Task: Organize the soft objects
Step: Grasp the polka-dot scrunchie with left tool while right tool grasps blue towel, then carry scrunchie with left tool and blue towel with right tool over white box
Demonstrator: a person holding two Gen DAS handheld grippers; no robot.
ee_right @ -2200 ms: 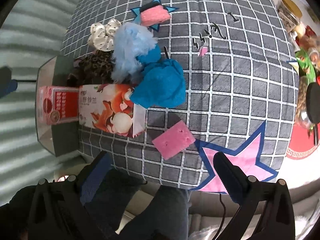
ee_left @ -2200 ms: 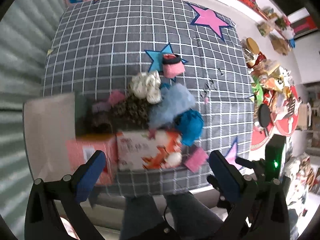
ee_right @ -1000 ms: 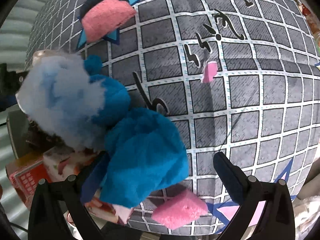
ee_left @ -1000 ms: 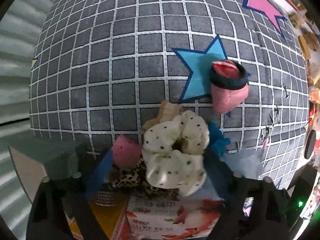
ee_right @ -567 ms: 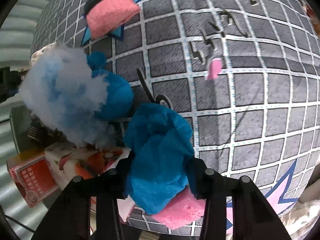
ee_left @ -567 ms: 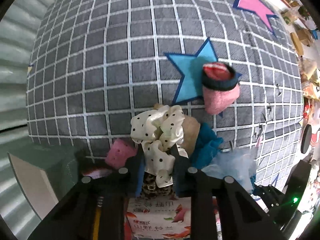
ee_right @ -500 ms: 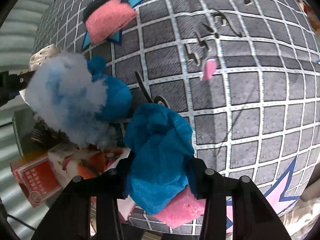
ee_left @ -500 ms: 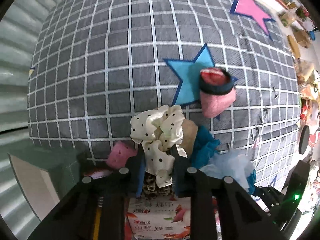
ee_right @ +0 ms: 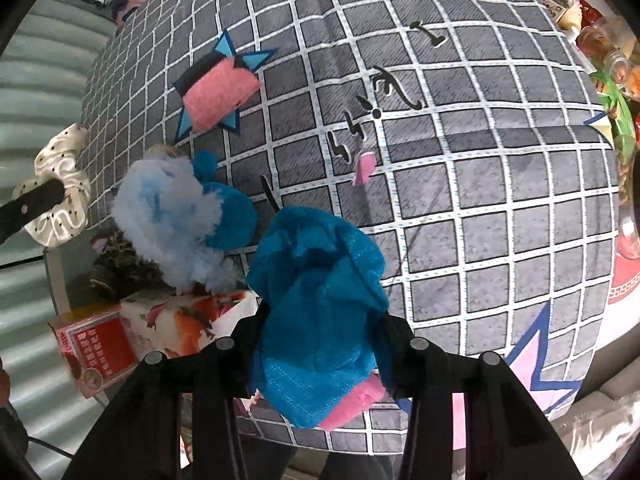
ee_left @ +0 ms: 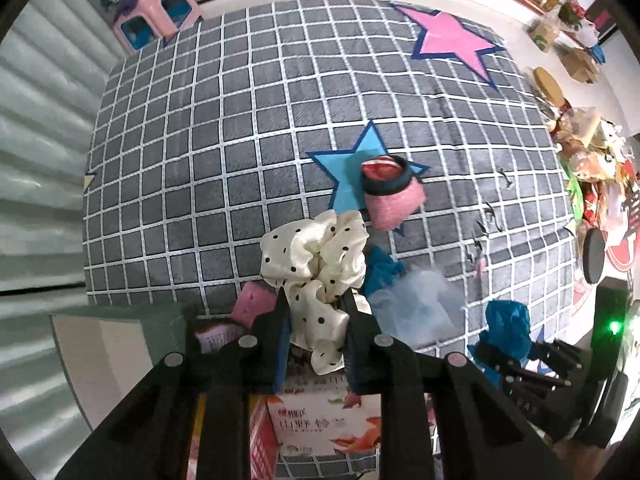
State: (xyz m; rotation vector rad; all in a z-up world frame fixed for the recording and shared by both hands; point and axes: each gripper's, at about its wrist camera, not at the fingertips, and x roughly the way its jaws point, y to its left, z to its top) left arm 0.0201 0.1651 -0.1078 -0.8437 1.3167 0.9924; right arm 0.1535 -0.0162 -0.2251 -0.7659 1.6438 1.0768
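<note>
Two items we lift from the pile to sort them apart: left gripper [ee_left: 316, 312] pinches the dotted scrunchie [ee_left: 316, 256], right gripper [ee_right: 320, 320] clamps the blue cloth [ee_right: 316, 280]

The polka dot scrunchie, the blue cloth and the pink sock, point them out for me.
polka dot scrunchie [ee_left: 316, 256], left wrist view, on its cream ruffles above the fingers.
blue cloth [ee_right: 320, 280], right wrist view, on its bunched middle.
pink sock [ee_right: 220, 94], right wrist view, on its fuzzy pink body.

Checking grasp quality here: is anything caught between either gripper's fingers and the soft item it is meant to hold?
Nothing visible. The left gripper pinches the polka-dot scrunchie directly; the right gripper pinches the blue cloth directly.
</note>
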